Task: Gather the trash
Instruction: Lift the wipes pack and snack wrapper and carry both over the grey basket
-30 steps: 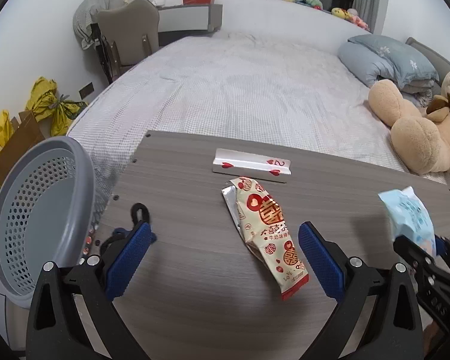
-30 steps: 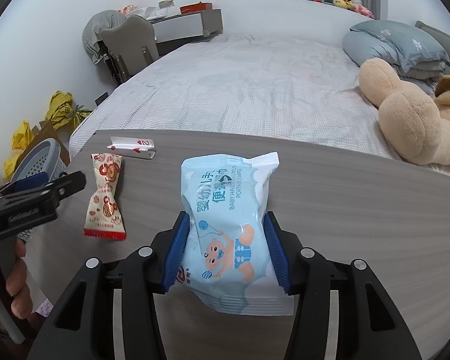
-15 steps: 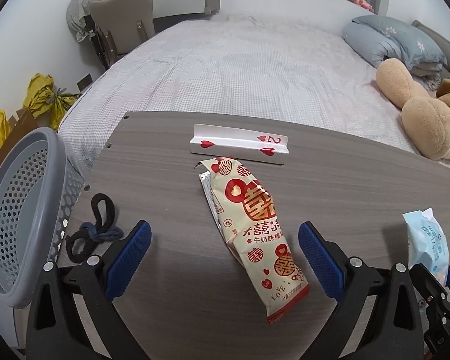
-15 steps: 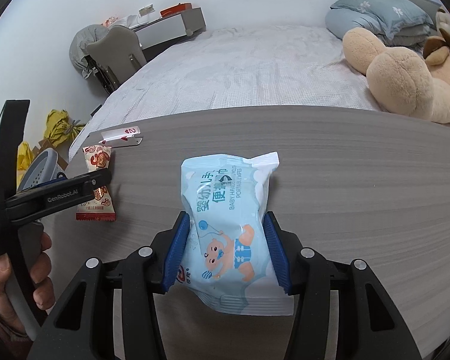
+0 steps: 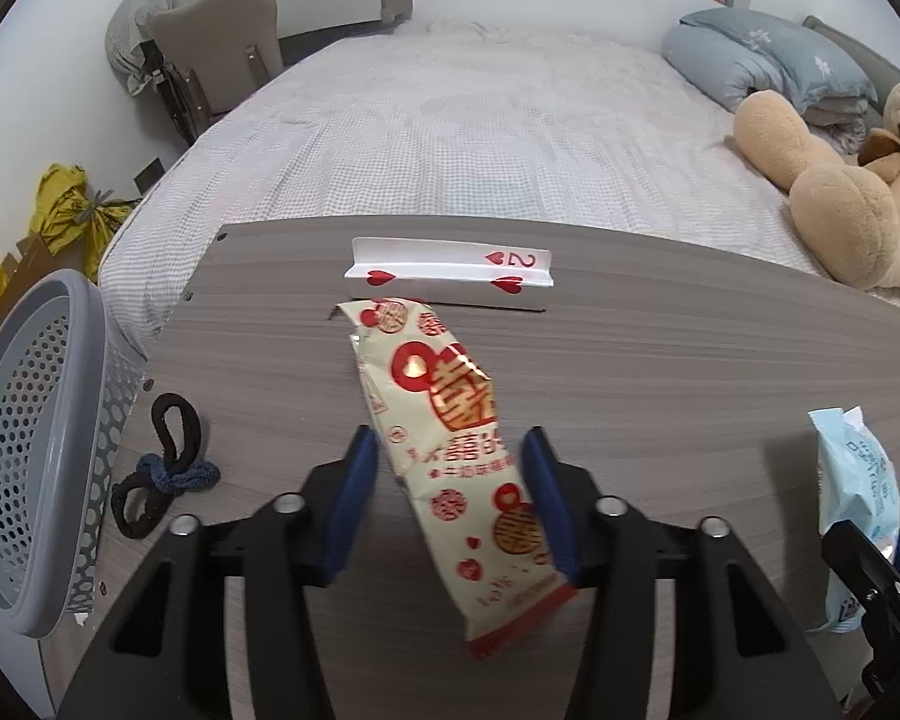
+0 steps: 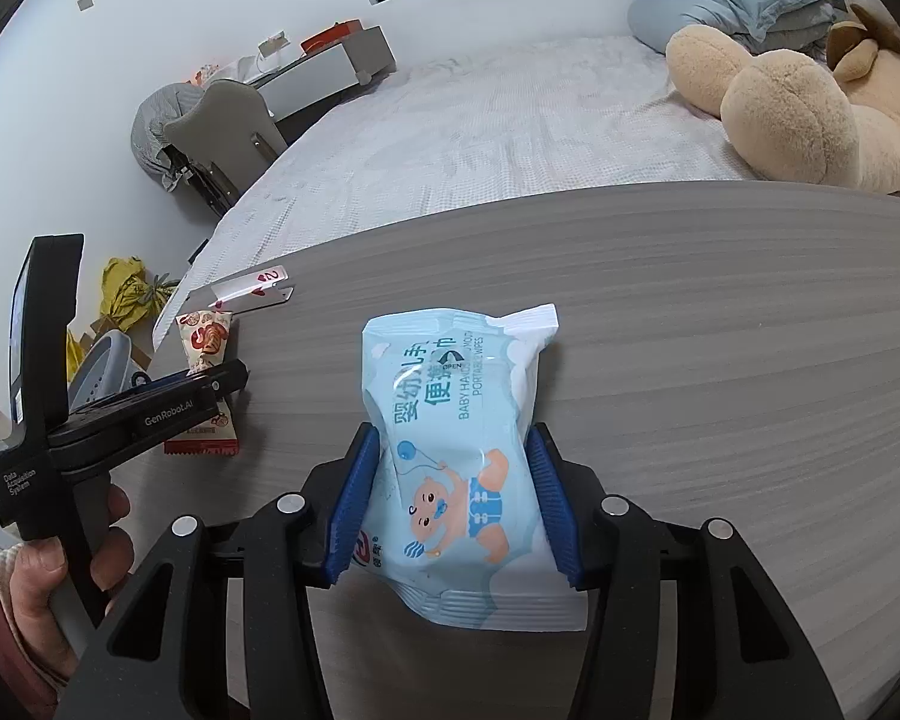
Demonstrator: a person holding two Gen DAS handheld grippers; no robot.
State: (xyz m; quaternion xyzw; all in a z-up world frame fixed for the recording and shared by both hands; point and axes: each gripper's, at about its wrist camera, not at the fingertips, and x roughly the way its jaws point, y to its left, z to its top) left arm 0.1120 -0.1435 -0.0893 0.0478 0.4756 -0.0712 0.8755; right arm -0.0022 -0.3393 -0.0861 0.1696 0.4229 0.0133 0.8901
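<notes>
On the grey wood-grain tabletop (image 5: pixel 660 360), a red-and-cream snack wrapper (image 5: pixel 450 414) is seen lying lengthwise, its far end just in front of a folded two-of-hearts playing card (image 5: pixel 450 270). The left tongs (image 5: pixel 450 498) are set astride the near half of this wrapper and their jaws are closing; the right blue pad (image 5: pixel 549 504) is at the wrapper's edge, while a strip of tabletop is visible between the left pad and the wrapper, so the wrapper is not yet pinched. To the left of the wrapper, black and dark-blue hair ties (image 5: pixel 162 468) are lying on the tabletop, and beyond them, off the tabletop's left edge, a grey perforated basket (image 5: pixel 36 450) is seen.

To the right of the wrapper, a light-blue pack of baby wipes (image 6: pixel 462 456) is clamped in the right tongs (image 6: pixel 453 498), both blue pads being pressed into its sides and its far end resting over the tabletop. In the right wrist view, the left tongs are seen held by a hand (image 6: pixel 60 558) in a dark red sleeve.

Behind the tabletop a bed (image 5: pixel 480 120) with a grey checked cover is seen, with a tan plush bear (image 5: pixel 840 192) and blue-grey pillows (image 5: pixel 768 54) on its right side.
</notes>
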